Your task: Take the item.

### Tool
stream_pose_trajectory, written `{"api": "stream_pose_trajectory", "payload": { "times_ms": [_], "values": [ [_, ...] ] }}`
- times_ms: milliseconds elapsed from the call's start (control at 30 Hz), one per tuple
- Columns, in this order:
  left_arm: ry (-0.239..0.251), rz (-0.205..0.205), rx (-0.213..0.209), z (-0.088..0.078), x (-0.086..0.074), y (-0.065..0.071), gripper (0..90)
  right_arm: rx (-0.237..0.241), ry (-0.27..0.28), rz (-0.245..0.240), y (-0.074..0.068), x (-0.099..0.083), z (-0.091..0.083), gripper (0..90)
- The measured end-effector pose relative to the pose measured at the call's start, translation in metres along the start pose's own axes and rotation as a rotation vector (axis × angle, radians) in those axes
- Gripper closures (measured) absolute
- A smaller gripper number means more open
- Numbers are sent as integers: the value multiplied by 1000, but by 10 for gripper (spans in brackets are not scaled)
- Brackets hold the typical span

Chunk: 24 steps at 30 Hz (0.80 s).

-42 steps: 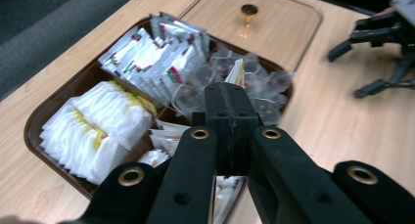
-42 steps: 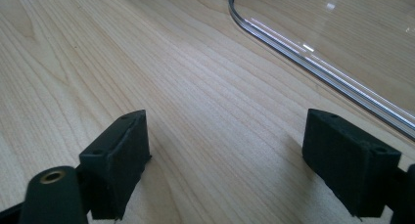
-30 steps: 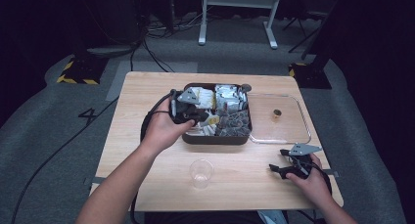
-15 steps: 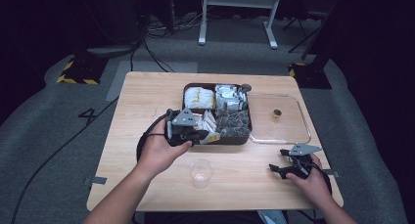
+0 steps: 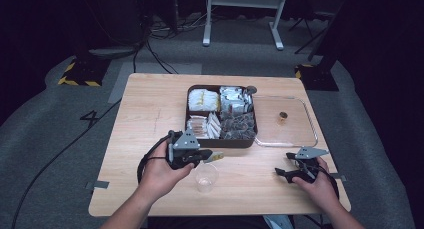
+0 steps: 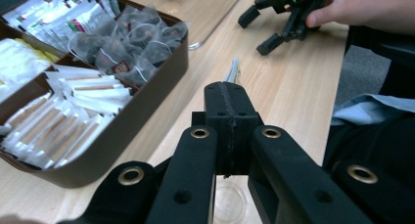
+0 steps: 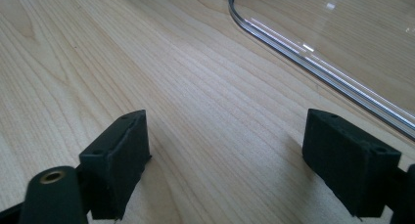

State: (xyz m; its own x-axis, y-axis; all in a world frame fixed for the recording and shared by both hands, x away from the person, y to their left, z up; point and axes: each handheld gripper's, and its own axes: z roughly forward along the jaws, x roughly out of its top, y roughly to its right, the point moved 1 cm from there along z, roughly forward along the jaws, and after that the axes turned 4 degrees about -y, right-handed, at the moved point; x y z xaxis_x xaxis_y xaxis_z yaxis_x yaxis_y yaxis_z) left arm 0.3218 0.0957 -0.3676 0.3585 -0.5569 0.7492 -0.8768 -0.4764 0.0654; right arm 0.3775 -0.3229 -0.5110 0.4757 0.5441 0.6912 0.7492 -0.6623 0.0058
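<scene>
Above clear cup [image 5: 206, 177], left gripper [image 6: 228, 104] pinching thin yellow-white packet [image 6: 233, 70]

A brown compartment tray [image 5: 189, 109] of tea bags and sachets lies just beyond the left gripper [image 5: 207, 155]. A clear plastic cup [image 5: 206, 176] stands just under its sachet [image 5: 217, 155]. A clear lid [image 5: 300, 131] lies just ahead of the right gripper [image 5: 284, 164]. Far beyond both, on the floor, are a white stand [image 5: 274, 19] and cables [image 5: 150, 49].
</scene>
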Motion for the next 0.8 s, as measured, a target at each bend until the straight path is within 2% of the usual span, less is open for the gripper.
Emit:
{"api": "stream_pose_trajectory", "payload": {
  "times_ms": [300, 400, 567, 800],
  "values": [
    [-7, -1, -19, 2, -11, 10, 900, 0, 0, 0, 0, 0, 0, 177],
    [-13, 3, -10, 5, -15, 12, 900, 0, 0, 0, 0, 0, 0, 176],
    [-21, -10, -37, 10, -22, 14, 900, 0, 0, 0, 0, 0, 0, 176],
    [-22, -11, -25, 11, -26, 13, 900, 0, 0, 0, 0, 0, 0, 176]
  ]
}}
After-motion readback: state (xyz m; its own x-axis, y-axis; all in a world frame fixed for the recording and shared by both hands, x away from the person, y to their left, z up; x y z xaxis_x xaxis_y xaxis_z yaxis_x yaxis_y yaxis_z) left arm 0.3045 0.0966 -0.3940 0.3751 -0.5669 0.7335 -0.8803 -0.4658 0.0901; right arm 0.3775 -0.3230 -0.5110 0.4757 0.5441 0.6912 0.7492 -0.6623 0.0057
